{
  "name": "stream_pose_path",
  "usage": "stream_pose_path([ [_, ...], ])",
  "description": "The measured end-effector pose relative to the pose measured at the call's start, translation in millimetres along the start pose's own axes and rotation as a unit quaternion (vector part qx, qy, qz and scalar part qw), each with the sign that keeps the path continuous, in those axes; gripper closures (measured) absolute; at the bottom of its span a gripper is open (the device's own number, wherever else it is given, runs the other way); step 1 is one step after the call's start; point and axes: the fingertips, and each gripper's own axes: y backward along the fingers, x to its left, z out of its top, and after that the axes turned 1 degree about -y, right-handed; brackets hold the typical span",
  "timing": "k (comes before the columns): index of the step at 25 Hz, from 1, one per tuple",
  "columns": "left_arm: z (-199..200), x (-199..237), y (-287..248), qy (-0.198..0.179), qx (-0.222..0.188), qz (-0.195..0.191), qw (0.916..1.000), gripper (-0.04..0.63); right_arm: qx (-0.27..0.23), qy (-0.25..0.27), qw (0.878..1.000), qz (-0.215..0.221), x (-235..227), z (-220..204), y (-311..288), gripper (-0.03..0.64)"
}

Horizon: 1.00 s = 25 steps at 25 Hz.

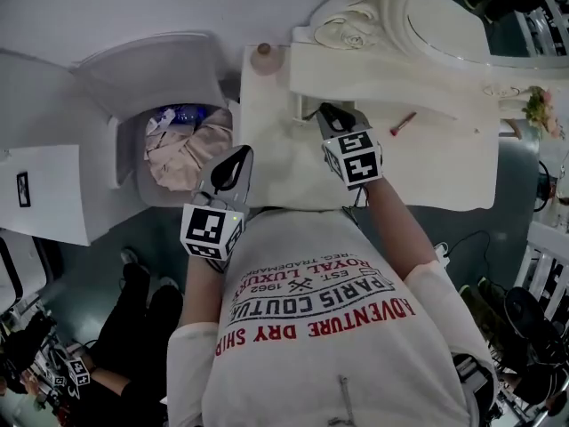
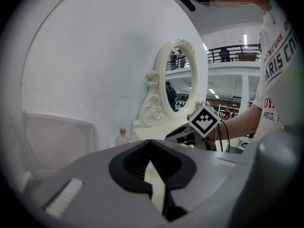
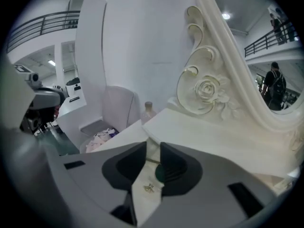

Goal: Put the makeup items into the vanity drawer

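The cream vanity (image 1: 444, 163) fills the upper right of the head view. My right gripper (image 1: 322, 111) points at the left end of the raised drawer unit (image 1: 391, 71). Its jaws stand a narrow gap apart. Through that gap the right gripper view shows the cream drawer front (image 3: 151, 172) with a small gold fitting (image 3: 148, 188); I see no pad pressing on it. My left gripper (image 1: 242, 156) is shut and empty at the vanity's left edge. A red-handled makeup brush (image 1: 403, 124) lies on the top. A small pink bottle (image 1: 262, 57) stands at the back left corner.
A white bin (image 1: 124, 78) with crumpled cloth (image 1: 182, 149) stands left of the vanity. The oval mirror (image 1: 444, 16) in its carved frame rises at the back. A person in dark clothes (image 1: 133, 327) is at lower left. Cables lie on the floor at the right.
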Motion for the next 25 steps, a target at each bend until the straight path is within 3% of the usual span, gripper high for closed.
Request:
stream_pose_path([
  [2,-2,6,-3,0.002,0.002,-0.001,1.0000,0.586,0.001,-0.006,1.000,0.000,-1,0,-2,0.489],
  [5,-1,4,-13,0.000,0.006,-0.013,0.9999,0.585,0.007,-0.018,1.000,-0.005,-8,-6,2,0.474],
  [14,23,-31,-54,-0.026,0.001,-0.051,0.9984,0.585,0.007,-0.039,0.999,-0.031,-55,-35,34,0.474],
  [25,36,-112,-126,-0.029,0.012,-0.089,0.9955,0.586,0.058,-0.089,0.991,-0.075,-153,-115,78,0.474],
])
